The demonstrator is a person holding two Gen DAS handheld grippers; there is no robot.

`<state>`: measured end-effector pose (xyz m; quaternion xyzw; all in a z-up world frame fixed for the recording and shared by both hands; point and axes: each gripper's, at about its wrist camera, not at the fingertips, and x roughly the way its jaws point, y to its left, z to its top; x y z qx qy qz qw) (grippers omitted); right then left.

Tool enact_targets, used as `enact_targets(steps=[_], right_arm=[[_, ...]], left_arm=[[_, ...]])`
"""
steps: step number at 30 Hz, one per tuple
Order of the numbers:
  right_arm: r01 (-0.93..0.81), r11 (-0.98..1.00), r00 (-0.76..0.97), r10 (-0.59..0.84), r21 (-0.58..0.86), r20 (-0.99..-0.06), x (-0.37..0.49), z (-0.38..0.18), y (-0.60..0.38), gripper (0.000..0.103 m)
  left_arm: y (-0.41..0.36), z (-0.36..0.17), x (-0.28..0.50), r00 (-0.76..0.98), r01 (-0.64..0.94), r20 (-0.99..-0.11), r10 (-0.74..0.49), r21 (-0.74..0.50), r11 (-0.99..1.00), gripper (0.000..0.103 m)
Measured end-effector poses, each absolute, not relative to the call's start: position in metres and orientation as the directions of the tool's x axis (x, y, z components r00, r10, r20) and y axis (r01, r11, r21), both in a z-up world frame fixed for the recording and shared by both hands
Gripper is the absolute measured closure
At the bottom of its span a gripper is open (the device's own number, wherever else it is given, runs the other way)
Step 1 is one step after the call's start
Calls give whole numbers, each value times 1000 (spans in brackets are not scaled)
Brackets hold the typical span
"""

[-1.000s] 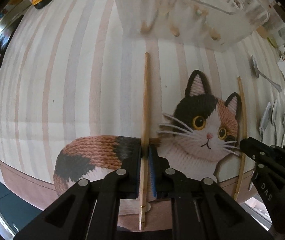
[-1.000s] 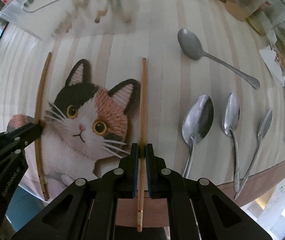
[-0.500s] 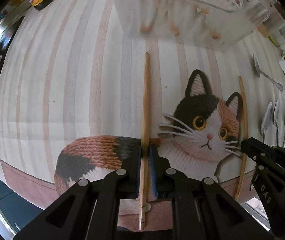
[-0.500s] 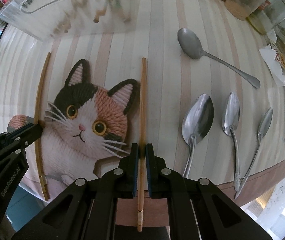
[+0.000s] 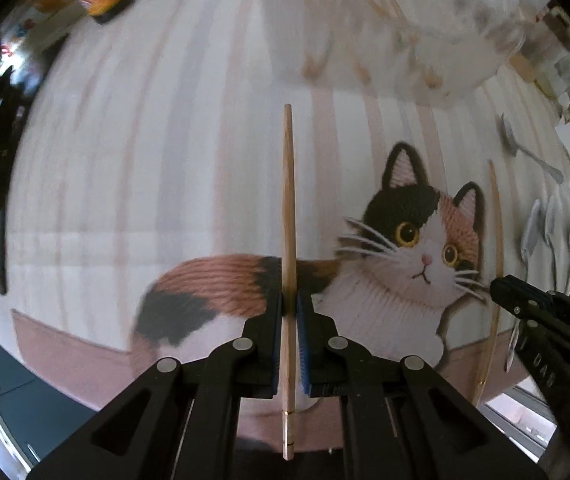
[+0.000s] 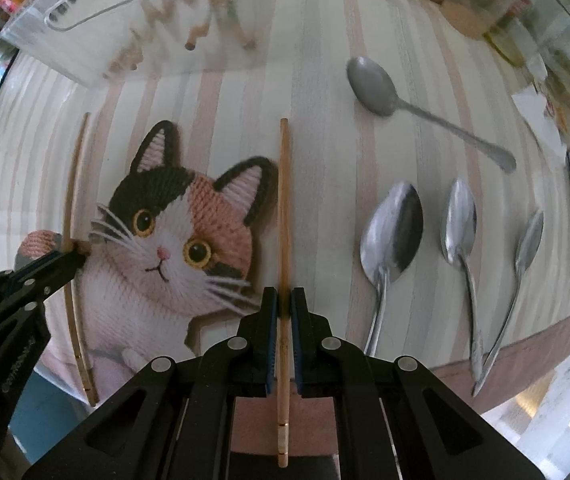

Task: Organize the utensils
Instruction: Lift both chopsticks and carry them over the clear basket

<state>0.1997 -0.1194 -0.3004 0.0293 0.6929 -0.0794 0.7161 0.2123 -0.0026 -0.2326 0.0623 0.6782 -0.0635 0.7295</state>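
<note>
Left gripper [image 5: 290, 312] clamped on slim wooden chopstick [image 5: 288, 216], right gripper [image 6: 281, 312] clamped on its twin [image 6: 283, 216]; both gripped near thick end, likely for dropping into clear plastic holder [image 6: 85, 36].

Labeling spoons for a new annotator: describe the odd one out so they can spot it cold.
Start at the cat picture on the striped mat; three spoons stand side by side to its right. Above them, the lone spoon lies diagonally, its bowl toward the clear bin.
</note>
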Motion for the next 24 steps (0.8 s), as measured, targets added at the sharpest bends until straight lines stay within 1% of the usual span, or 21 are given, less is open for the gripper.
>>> enact_targets(steps=[5,7,12,14,18,21,24], right_arm=[[206,979,99,-17,4,-995,181,-271,-130,96],[222,975,142,-2,30,-990,176,-252,-136,96],[241,965,257,42,106,-965,178,-195,-147,96],[233,961,318,71,151,-945,189,-163,-150,96],[204,958,404,104,200,-909,218,-116,-154,96],[190,959,444,108,211,-890,250,-90,-158,96],[195,956,448,111,219,-887,289,-80,-163,96]], left_arm=[[23,-171,205,175,152,-984,-34,-7,988,98],[30,-136,205,232,151,-971,-60,-25,988,98],[21,-62,218,347,186,-924,-160,-100,978,98],[13,-33,229,378,210,-901,-211,-138,968,98],[-2,-3,267,409,239,-874,-264,-177,955,98],[-14,-1,309,385,237,-877,-289,-208,949,98],[-25,-17,347,325,214,-898,-297,-236,948,98]])
